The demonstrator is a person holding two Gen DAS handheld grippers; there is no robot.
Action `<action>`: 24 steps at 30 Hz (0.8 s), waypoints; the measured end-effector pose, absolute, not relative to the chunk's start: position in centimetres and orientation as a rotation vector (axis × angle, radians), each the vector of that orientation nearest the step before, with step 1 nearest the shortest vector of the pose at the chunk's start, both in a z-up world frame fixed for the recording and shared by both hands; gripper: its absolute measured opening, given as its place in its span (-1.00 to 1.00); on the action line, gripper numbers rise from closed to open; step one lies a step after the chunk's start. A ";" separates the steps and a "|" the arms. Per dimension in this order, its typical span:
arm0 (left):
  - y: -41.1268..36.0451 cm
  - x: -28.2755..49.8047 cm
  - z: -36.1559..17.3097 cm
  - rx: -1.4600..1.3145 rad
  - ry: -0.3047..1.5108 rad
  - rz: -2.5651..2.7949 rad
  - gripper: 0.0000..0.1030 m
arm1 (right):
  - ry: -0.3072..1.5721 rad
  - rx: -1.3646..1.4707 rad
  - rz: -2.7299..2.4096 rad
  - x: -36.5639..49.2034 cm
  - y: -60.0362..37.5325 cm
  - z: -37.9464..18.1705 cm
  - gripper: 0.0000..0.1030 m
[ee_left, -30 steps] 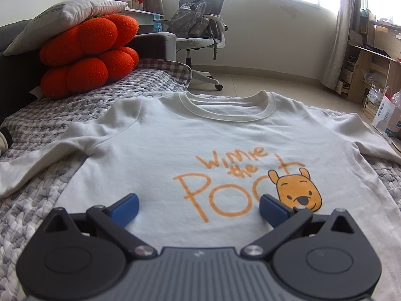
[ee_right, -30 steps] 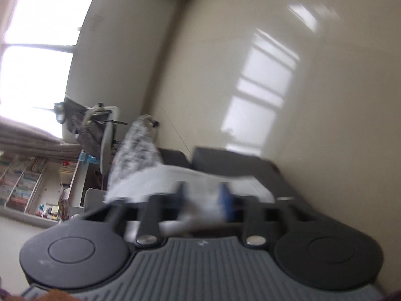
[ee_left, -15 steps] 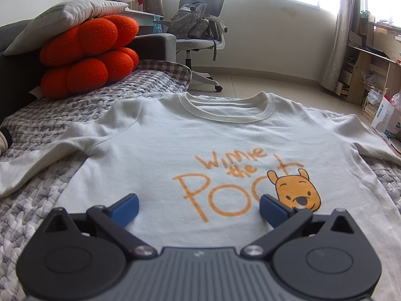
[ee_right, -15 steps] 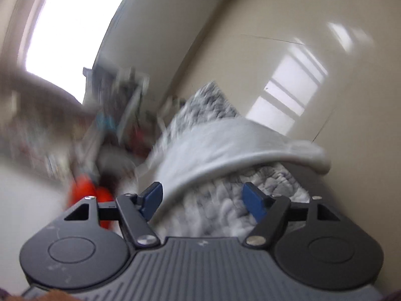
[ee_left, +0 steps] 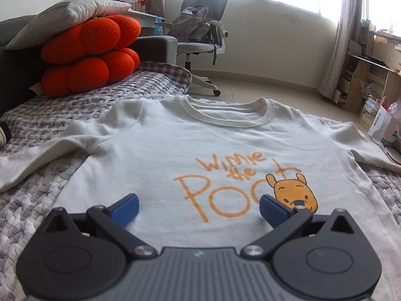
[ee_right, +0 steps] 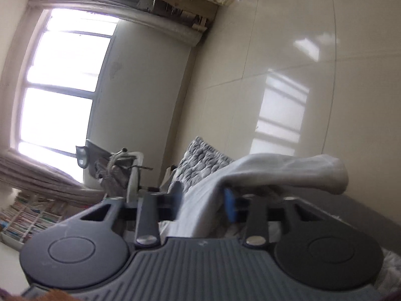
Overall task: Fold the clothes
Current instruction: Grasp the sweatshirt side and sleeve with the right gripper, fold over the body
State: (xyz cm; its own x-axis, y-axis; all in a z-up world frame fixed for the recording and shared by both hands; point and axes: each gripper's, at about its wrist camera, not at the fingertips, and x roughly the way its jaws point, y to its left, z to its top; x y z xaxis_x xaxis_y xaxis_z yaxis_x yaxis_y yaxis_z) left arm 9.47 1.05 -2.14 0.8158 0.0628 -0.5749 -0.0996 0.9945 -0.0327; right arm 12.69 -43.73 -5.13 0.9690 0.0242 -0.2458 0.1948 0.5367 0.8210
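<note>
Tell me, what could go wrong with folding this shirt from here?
The right gripper seems to pinch only a narrow bit of the white shirt, so the cloth might slip out mid-fold. The left gripper hangs open over the print, holding nothing down, so pulling from one side could drag the whole shirt askew across the knitted blanket and bunch it.

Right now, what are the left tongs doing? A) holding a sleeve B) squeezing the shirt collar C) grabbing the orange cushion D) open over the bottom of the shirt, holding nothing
D: the left tongs stand wide open above the lower front of the white shirt, with nothing between them.
</note>
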 end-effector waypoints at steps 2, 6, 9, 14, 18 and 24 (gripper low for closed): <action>1.1 9.4 -2.1 -0.068 0.608 0.082 0.99 | 0.183 0.894 -0.110 12.3 -42.8 -3.5 -0.78; 1.3 9.4 -2.1 -0.087 0.606 0.060 0.99 | 0.071 0.676 -0.124 11.5 -40.9 -0.4 -0.86; 1.6 9.4 -2.0 -0.105 0.605 0.037 0.99 | 0.131 0.717 -0.114 11.4 -40.2 -0.8 -0.98; 2.4 9.0 -2.0 -0.154 0.587 0.017 0.99 | 0.286 0.860 -0.087 11.4 -39.2 -2.5 -0.57; 3.0 8.8 -2.0 -0.189 0.574 0.009 0.99 | 0.412 0.973 -0.064 11.4 -38.4 -3.8 -0.05; 3.0 8.8 -2.0 -0.187 0.569 0.014 0.99 | 0.521 1.158 -0.073 10.6 -38.4 -5.7 -0.09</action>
